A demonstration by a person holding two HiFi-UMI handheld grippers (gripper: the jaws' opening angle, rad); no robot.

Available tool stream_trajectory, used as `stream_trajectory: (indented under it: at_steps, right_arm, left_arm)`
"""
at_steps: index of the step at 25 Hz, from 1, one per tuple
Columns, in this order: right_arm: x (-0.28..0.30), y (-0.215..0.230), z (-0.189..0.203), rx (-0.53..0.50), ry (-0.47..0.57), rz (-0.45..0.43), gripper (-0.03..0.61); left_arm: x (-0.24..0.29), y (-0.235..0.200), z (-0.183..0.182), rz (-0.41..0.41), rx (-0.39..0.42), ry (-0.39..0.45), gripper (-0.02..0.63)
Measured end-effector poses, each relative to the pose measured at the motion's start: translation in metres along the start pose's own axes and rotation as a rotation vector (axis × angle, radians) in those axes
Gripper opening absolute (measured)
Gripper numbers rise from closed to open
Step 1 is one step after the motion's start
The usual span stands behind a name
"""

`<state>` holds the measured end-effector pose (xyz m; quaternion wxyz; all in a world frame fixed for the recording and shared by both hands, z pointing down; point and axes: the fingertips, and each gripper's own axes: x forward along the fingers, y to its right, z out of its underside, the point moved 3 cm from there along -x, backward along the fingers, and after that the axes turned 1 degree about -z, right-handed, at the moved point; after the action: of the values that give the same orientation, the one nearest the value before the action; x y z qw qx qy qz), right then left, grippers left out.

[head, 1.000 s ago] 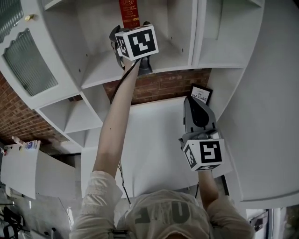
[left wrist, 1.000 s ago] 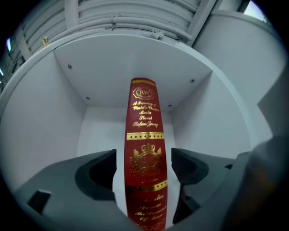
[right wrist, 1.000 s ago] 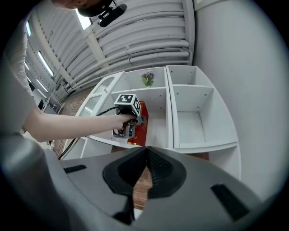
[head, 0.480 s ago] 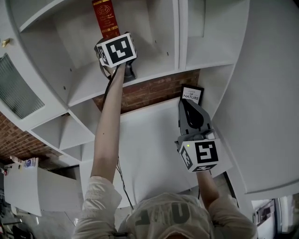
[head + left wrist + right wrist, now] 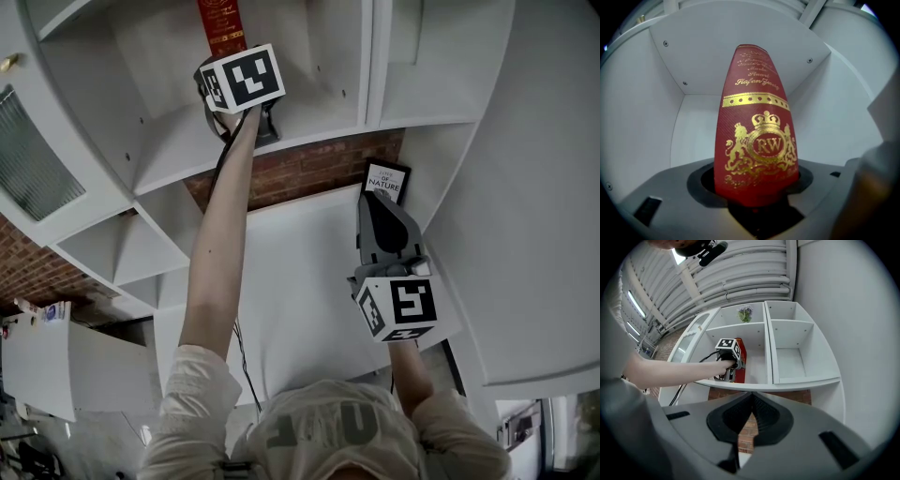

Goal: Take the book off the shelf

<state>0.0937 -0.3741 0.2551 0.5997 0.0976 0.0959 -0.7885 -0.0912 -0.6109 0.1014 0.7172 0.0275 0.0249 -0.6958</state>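
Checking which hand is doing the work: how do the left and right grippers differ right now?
The left gripper reaches into the shelf; the right gripper hangs lower, outside it. The left gripper's jaws have just been closing, with the red book between them; the right gripper's jaws are together and empty. They share the same grey build.

Your red hardback book (image 5: 757, 140) with a gold crest stands upright, spine outward, in the white shelf (image 5: 642, 117) compartment, clear of both side walls.
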Motion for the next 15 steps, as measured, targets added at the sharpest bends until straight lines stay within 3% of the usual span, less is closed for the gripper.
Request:
stream_trajectory:
  at_steps: [15]
  right_arm:
    - [-0.0106,-0.0087,-0.0020,0.007,0.001,-0.008,0.014]
  left_arm:
    - [-0.0018,-0.0023,0.0015,-0.040,-0.010,0.001,0.270]
